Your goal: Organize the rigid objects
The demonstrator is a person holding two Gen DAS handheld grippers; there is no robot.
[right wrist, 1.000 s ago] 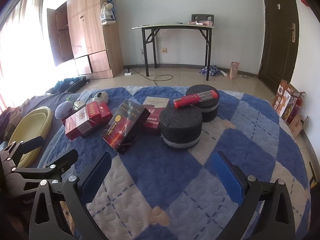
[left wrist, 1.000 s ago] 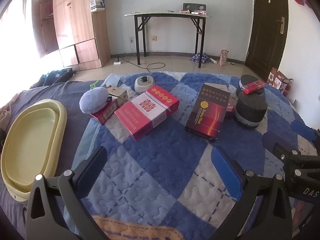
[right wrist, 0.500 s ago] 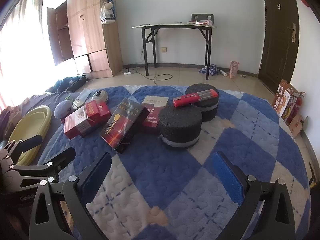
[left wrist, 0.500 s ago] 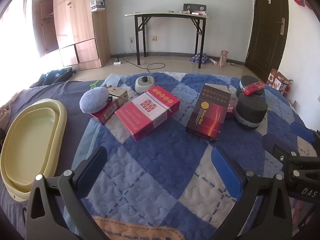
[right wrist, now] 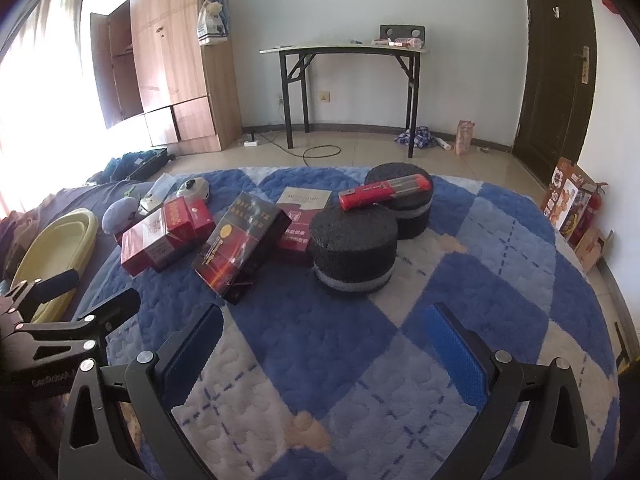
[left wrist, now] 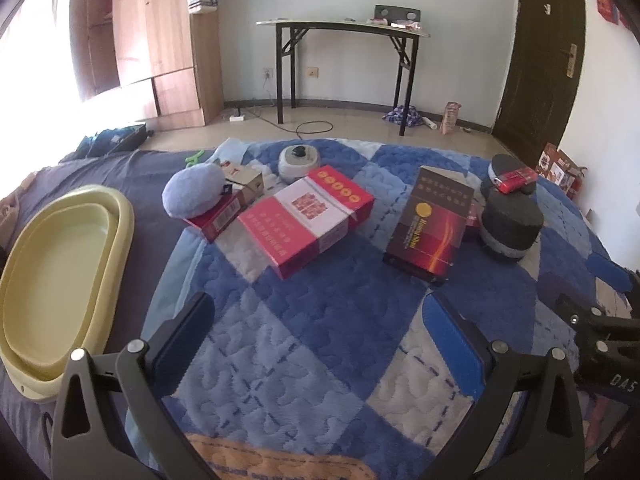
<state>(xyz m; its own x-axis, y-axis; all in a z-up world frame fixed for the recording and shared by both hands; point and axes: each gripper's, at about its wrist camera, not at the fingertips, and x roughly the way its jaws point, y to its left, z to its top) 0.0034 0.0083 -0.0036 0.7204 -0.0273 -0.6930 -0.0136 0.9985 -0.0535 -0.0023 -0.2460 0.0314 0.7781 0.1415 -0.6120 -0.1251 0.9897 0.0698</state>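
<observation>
**Left wrist view: boxes and foam discs spread on quilt, both grippers empty**

Left wrist view: red-and-white box [left wrist: 306, 220] lies flat mid-quilt, long axis running near-left to far-right, red end with gold dots at the far right; red characters on the white panel, not readable. Dark maroon box [left wrist: 430, 224] is to its right, well apart, long axis near-to-far, far end propped up on a red box behind it. Gold disc and script on its face, looks like "Huang Shan", not sure. Left of the red-and-white box: small red box [left wrist: 214, 218] with a blue-grey pad [left wrist: 194, 194] on top, tan carton [left wrist: 245, 179] touching behind. White round device [left wrist: 299, 163] further back.

Right: near foam disc [left wrist: 511, 226] just beside the maroon box; far foam disc [left wrist: 509, 176] behind it carries a red tube [left wrist: 516, 179] lying across the top, long axis left-right. Right wrist view shows writing on the tube [right wrist: 384, 192], too small to read.

Yellow tray [left wrist: 60, 276] sits off the blue quilt [left wrist: 320, 320] at far left.

Left gripper [left wrist: 320, 340]: fingers wide apart, nothing between them, over near quilt. Right gripper [right wrist: 324, 344]: same, wide apart, holding nothing.
</observation>
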